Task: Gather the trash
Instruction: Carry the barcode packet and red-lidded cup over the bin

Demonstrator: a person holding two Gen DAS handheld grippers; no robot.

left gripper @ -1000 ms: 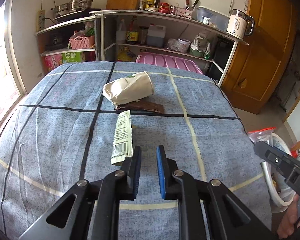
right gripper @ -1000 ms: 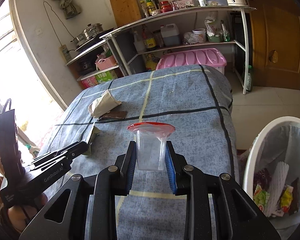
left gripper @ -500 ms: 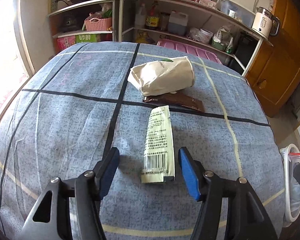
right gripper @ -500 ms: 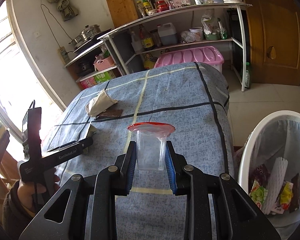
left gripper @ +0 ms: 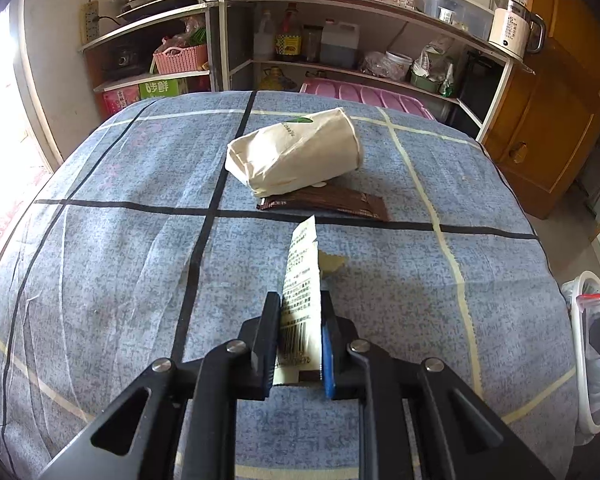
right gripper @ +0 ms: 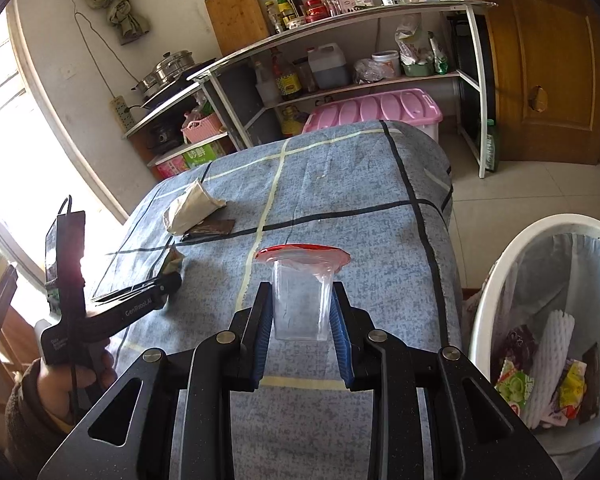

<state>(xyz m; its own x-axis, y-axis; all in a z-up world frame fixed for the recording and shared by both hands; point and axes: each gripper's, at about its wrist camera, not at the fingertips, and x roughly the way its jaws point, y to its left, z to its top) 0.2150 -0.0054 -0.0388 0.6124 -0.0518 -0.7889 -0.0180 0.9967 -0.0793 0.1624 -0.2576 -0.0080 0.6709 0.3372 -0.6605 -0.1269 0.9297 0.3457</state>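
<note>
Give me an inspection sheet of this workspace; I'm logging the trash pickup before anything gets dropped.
Surface: table under a blue checked cloth.
Job's things: white wrapper raised, pinched by the left tool; clear cup with red-rimmed film in the right tool; crushed paper cup lying partly on a brown wrapper; small scrap beside them.
Clutter: nothing seen.
Grippers: both shut on trash.
Cables: one trailing from the left tool's handle.
Surroundings: white bin holding rubbish, on the floor right of the table; shelves; pink box.

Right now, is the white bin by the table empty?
No, the white bin already holds several colourful wrappers and a white foam sleeve.
</note>
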